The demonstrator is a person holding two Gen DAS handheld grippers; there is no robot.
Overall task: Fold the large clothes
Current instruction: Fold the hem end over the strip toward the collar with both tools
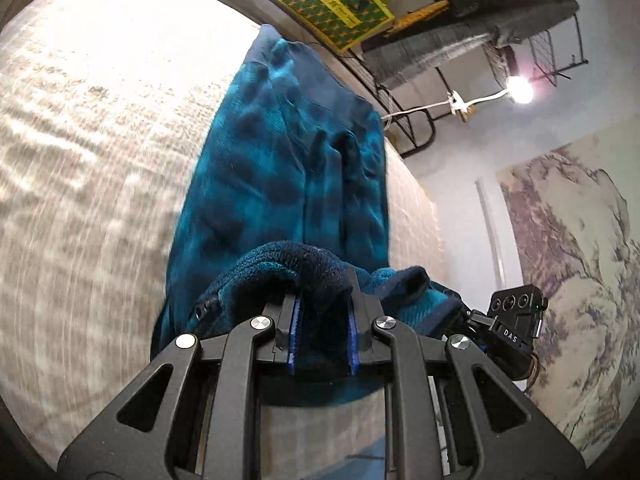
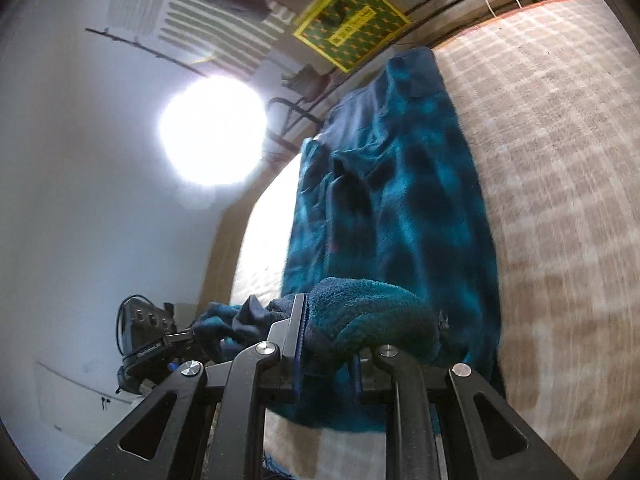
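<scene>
A large teal and dark blue checked fleece garment (image 1: 280,168) lies stretched along a beige checked bed cover (image 1: 88,168). My left gripper (image 1: 324,300) is shut on a thick bunch of the garment's near edge, held between its blue pads (image 1: 295,328). The right gripper's body (image 1: 508,328) shows just to its right. In the right wrist view the garment (image 2: 400,192) runs away from me, and my right gripper (image 2: 332,332) is shut on the fleece edge beside the left gripper's body (image 2: 148,340). Both near ends look lifted off the bed.
A yellow-green patterned box (image 1: 336,8) and a black metal rack (image 1: 416,128) stand past the bed's far end. A bright lamp (image 2: 212,132) glares in the right wrist view. A painted wall hanging (image 1: 576,264) is on the right. The bed cover (image 2: 560,160) spreads beside the garment.
</scene>
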